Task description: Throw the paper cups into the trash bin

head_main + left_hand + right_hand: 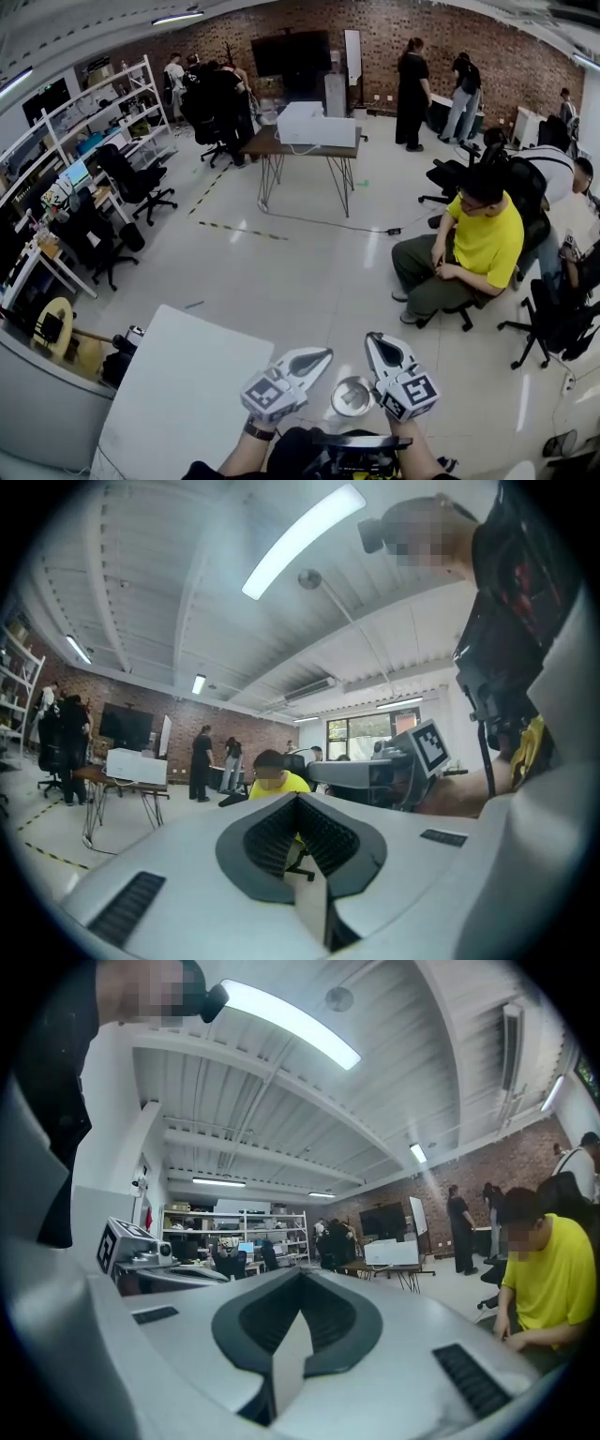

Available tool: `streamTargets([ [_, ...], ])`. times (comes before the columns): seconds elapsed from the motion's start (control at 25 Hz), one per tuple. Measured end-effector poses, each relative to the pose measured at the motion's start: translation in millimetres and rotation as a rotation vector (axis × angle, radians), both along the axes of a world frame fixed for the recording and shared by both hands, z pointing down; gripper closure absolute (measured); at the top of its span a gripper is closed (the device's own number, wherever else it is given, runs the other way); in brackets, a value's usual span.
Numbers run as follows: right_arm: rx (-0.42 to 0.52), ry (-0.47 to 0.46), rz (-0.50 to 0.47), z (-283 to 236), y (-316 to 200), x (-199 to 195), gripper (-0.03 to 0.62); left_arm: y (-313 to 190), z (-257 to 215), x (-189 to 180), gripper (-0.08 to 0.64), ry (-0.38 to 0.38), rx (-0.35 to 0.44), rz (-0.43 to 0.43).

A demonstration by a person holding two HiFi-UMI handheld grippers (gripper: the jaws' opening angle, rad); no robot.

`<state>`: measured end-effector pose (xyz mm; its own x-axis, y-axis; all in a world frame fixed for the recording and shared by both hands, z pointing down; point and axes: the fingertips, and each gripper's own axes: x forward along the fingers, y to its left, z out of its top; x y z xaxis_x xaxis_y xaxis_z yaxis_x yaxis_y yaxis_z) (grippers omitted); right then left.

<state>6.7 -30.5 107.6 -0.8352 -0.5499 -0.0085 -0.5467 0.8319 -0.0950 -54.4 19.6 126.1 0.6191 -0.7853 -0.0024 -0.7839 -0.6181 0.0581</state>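
Note:
No paper cup shows in any view. In the head view both grippers are held up close together at the bottom middle. My left gripper (323,354) points up and to the right, shut, with nothing in it. My right gripper (373,339) points up, shut and empty as well. Below and between them a round shiny metal vessel (352,396) is seen from above; I cannot tell whether it is the bin. In the left gripper view the jaws (298,797) meet at the tip, and the right gripper's marker cube (429,747) shows beyond them. The right gripper view shows its jaws (300,1274) closed too.
A white table (178,394) lies at my lower left. A person in a yellow shirt (483,239) sits on an office chair to the right. A brown table with a white box (314,127) stands mid-room. Desks, shelves and chairs (94,234) line the left side; several people stand at the back.

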Motion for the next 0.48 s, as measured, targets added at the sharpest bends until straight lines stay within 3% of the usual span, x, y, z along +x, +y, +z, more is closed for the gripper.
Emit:
streamTargets([
  [0.16,0.036,0.008,-0.005,-9,-4,-7,0.591,3,-11,-7,0.557,-0.043,0.034,0.045],
  [0.24,0.029,0.012,-0.002,-11,-1,-11,0.591,17,-20,-4,0.557,0.0,0.041,0.151],
  [0.28,0.024,0.017,-0.001,-11,1,-12,0.591,35,-28,1,0.557,0.062,0.033,0.284],
  [0.36,0.017,0.028,0.001,-9,2,-14,0.591,97,-52,11,0.4,0.181,-0.012,0.69],
  [0.4,0.015,0.031,0.003,-9,1,-13,0.591,133,-61,16,0.374,0.18,-0.05,0.884],
  [0.44,0.012,0.032,0.004,-8,-1,-12,0.591,165,-62,21,0.373,0.127,-0.103,1.024],
  [0.48,0.011,0.031,0.005,-7,-5,-9,0.591,189,-58,28,0.356,0.05,-0.17,1.113],
])
